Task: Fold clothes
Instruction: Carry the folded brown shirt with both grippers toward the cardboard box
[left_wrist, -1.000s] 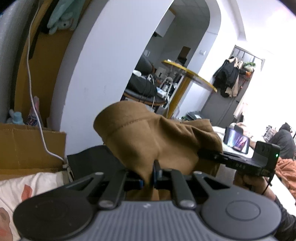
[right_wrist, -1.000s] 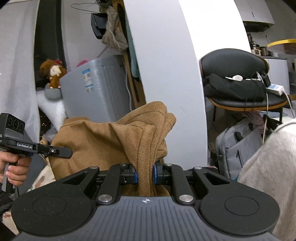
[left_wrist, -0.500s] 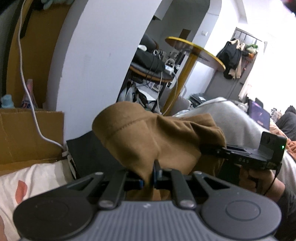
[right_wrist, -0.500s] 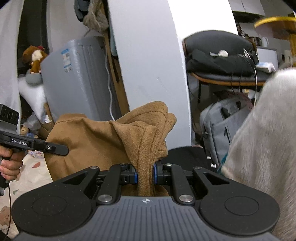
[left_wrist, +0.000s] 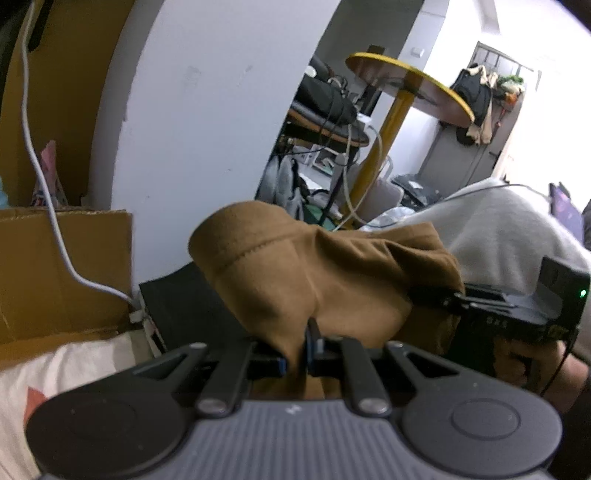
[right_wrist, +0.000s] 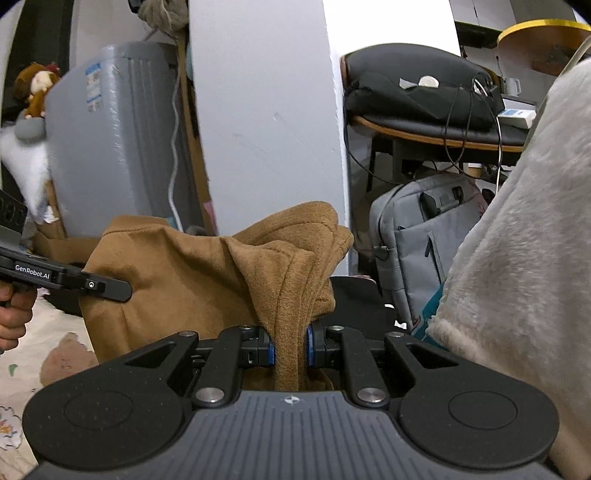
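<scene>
I am holding a brown garment (left_wrist: 325, 280) up off the patterned bed sheet (right_wrist: 33, 354), my left gripper (left_wrist: 297, 354) pinching one bunched edge between nearly closed fingers and my right gripper (right_wrist: 290, 349) clamping a thicker fold of the same cloth. The fabric is spanning the gap between both grippers, in front of a white wall (right_wrist: 266, 110). A fluffy cream blanket (right_wrist: 517, 240) is lying just beside the right gripper, and a cardboard box (left_wrist: 55, 273) is sitting to the left.
</scene>
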